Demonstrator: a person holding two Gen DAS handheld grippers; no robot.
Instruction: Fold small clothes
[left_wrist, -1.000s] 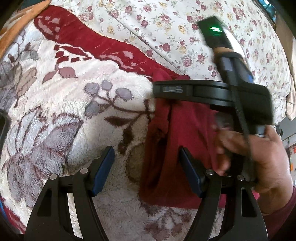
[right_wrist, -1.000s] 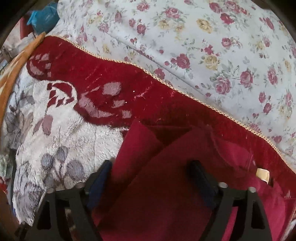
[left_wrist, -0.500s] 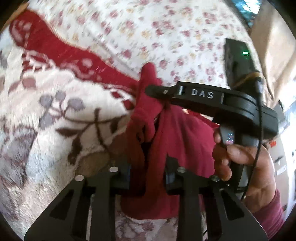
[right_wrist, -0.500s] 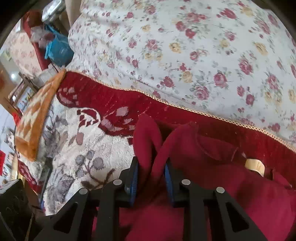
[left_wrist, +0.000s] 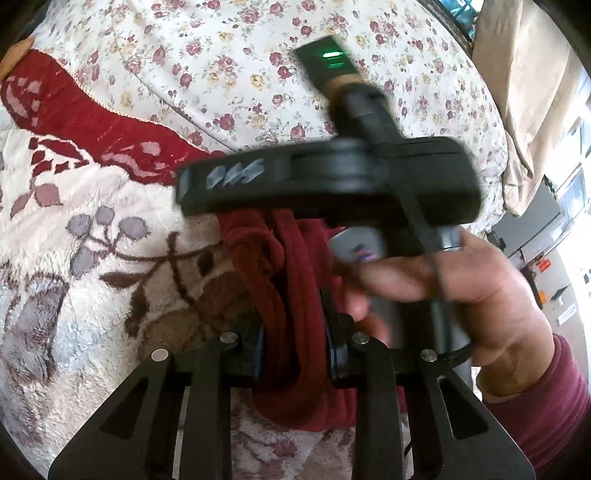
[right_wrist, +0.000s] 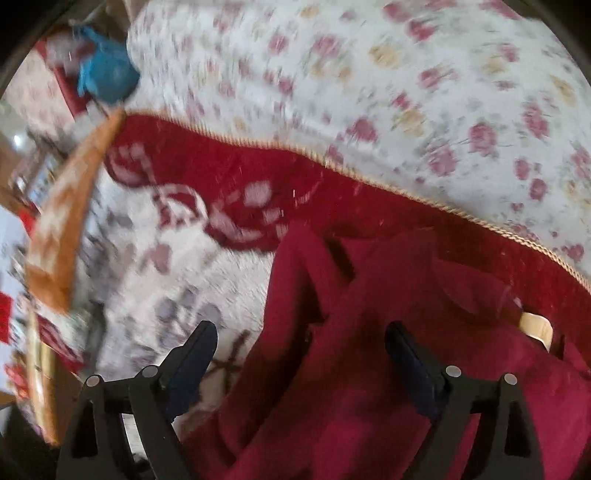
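Pinching hard, the left gripper (left_wrist: 293, 339) has a bunched ridge of the dark red garment (left_wrist: 284, 288) squeezed between its narrow-set pads, the cloth rising in thick folds straight out of the jaws. The garment lies on the plush blanket (left_wrist: 92, 258), the cream one with grey leaves and a deep red border, and every place here is told from that blanket. Over on the right wrist view, the right gripper (right_wrist: 299, 354) is opening, jaws spreading wide at this moment; the garment (right_wrist: 369, 332) lies between them, and the left finger (right_wrist: 192, 354) stands clear over the pale pile of the blanket (right_wrist: 184, 266), while the right finger (right_wrist: 406, 362) sits over the red cloth with no pinch on it. The picture is smeared with motion, so fine contact is hard to call. A tan label (right_wrist: 535, 328) shows at the garment's far edge, close to the blanket's red border. In the left wrist view the right gripper's black body (left_wrist: 332, 181) hangs above the garment, blurred, with the person's right hand (left_wrist: 443, 291) wrapped round its handle and a maroon sleeve (left_wrist: 546, 406) at the wrist. Beyond the blanket's gold-piped border spreads the floral sheet (left_wrist: 240, 66). Off the blanket's left end sits a blue bundle (right_wrist: 105, 79), too blurred to name.
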